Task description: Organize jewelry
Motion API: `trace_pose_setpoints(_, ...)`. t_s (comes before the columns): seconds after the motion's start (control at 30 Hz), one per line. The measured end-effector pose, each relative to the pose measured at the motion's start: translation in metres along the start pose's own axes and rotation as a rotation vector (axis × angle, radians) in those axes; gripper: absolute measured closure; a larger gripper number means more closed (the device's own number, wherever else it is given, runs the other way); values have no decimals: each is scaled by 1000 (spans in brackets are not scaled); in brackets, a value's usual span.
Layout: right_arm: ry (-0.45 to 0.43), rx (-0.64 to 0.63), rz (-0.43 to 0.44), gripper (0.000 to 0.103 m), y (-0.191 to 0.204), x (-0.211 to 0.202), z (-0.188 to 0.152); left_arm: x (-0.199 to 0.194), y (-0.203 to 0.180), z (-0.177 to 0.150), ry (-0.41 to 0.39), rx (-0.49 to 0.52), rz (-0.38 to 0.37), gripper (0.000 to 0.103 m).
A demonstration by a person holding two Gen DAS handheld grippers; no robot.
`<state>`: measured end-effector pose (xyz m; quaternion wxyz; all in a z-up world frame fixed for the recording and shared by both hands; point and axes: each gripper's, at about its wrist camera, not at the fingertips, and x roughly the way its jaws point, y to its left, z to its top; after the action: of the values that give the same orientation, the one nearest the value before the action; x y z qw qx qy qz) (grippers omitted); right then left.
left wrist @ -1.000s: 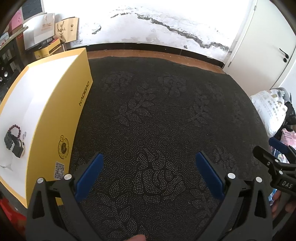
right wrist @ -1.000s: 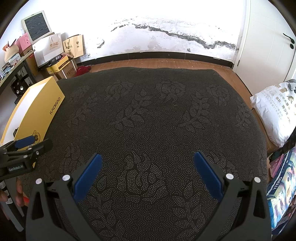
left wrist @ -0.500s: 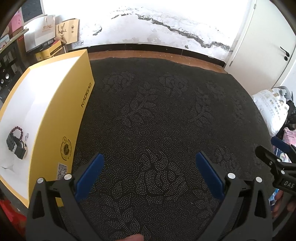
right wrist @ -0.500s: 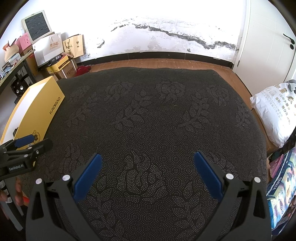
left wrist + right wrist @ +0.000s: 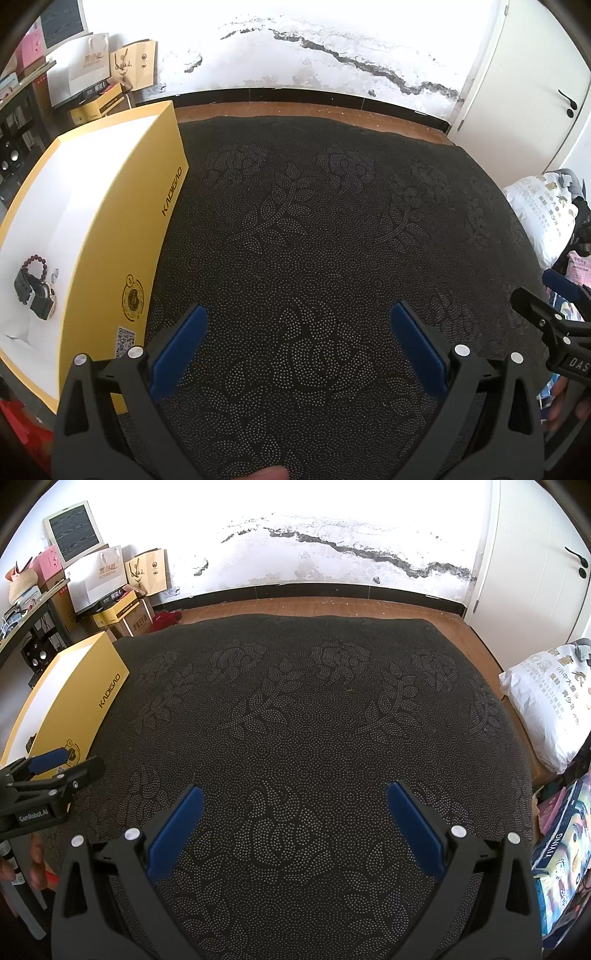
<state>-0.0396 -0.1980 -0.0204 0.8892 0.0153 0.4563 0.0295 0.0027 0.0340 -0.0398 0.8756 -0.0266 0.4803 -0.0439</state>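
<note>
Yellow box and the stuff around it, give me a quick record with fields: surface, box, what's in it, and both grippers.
surface: black cloth, nothing on it besides the box
box: yellow box, open top, at the cloth's left edge
contents: bead bracelet, watch touching it, small silver piece beside them
left gripper: jaws wide apart, holding nothing, over the cloth
right gripper: jaws wide apart, holding nothing, over the cloth

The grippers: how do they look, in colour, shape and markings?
Both are alike. The left gripper and the right gripper each have a black plastic frame that splits into two angled arms with triangular cut-outs and silver rivets. The fingers carry flat blue pads. Seen from the side, the left one bears white "GenRobot.AI" lettering, and the right one "DAS".
</note>
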Motion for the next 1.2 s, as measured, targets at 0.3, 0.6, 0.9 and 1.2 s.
trace_pose_setpoints(0.3,0,-2,0,7,0,0,1,0,-2,-1,-3,9,3,6)
trace_pose_setpoints(0.6,0,-3,0,7,0,1,1,0,-3,-1,-5,14,5,6)
trace_pose_setpoints(0.9,1,-2,-1,7,0,1,0,0,-2,-1,-6,17,9,6)
trace_pose_setpoints(1.2,1,-3,-1,7,1,1,1,-1,-3,-1,-8,20,11,6)
